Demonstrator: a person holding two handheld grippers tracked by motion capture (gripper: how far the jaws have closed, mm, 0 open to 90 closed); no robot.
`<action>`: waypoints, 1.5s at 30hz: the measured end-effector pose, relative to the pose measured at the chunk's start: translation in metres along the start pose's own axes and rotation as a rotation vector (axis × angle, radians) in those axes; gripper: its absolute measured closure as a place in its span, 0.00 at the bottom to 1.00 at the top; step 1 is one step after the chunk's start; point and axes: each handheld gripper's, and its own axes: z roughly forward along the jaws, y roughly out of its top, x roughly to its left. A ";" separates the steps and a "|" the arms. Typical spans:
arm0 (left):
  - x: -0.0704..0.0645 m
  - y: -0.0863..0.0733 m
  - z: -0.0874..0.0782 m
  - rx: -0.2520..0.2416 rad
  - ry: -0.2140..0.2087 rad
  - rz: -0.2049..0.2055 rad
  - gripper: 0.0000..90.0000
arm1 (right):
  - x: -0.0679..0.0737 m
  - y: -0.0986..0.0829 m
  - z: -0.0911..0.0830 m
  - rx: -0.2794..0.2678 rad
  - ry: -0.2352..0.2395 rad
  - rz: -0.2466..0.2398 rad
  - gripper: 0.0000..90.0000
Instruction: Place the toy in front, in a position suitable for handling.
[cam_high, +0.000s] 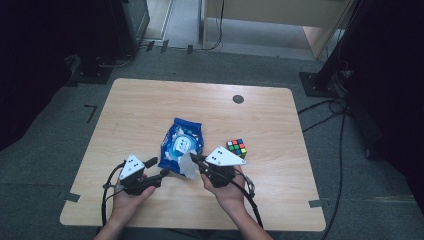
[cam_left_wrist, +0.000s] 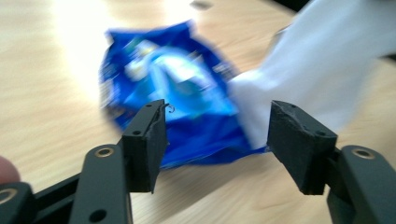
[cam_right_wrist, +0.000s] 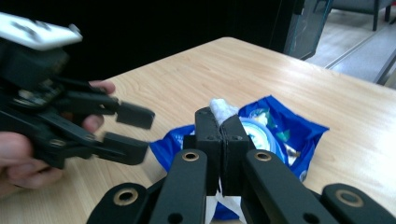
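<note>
Here the white wipe (cam_right_wrist: 223, 110) sits pinched in the right tongs (cam_right_wrist: 221, 122); left tongs (cam_left_wrist: 217, 135) gape beside it.

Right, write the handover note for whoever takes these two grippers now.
Right gripper: shut on a white wipe, partly pulled out of the pack.
Left gripper: open, empty, jaws aimed at the near end of the crinkled blue plastic wipes pack.
The pack lies flat mid-table on the light wooden table; a multicoloured puzzle cube sits to its right, untouched.
Done: wipe gripped and started out.
Left: probably steady the pack with the left gripper, then draw the wipe fully free.
</note>
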 end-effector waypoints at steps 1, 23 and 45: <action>-0.004 0.002 0.001 -0.001 -0.032 0.017 0.39 | -0.001 -0.001 -0.001 0.001 0.004 0.006 1.00; -0.036 0.021 0.047 0.047 -0.055 0.170 0.97 | -0.007 0.001 -0.015 -0.033 0.082 0.015 0.98; -0.012 0.025 0.029 -0.053 -0.028 0.051 0.99 | -0.096 -0.059 -0.020 0.064 -0.444 0.242 0.11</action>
